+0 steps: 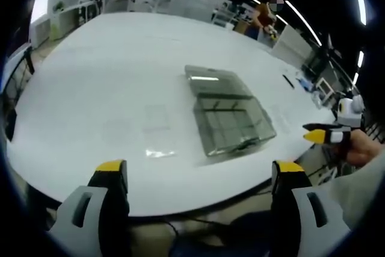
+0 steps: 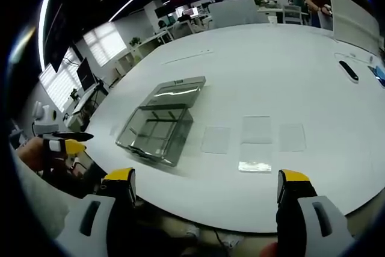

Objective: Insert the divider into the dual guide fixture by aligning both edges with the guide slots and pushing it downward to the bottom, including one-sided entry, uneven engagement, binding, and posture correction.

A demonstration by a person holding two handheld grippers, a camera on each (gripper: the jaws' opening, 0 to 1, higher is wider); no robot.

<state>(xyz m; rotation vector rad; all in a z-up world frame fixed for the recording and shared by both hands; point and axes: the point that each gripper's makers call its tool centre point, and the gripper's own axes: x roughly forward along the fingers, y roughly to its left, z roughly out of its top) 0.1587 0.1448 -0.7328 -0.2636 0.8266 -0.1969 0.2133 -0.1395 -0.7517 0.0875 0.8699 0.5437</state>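
Clear dividers [image 2: 257,129] lie flat on the white tabletop [image 2: 289,64] near its front edge, just beside the transparent guide fixture [image 2: 157,126]. Thin, stiff, light and probably slippery; best pinched by an edge. Left gripper [image 1: 198,176] and right gripper [image 2: 206,185] both hang past the edge, jaws apart, empty.

**Two views from off the table's near edge**

Left gripper view: set back from the white table [image 1: 108,70], facing across it, with the clear fixture box [image 1: 228,112] ahead, right of centre. Right gripper view: likewise off the table's edge, facing in, the same box [image 2: 159,121] left of centre. Shared: the box, the tabletop around it, office background.
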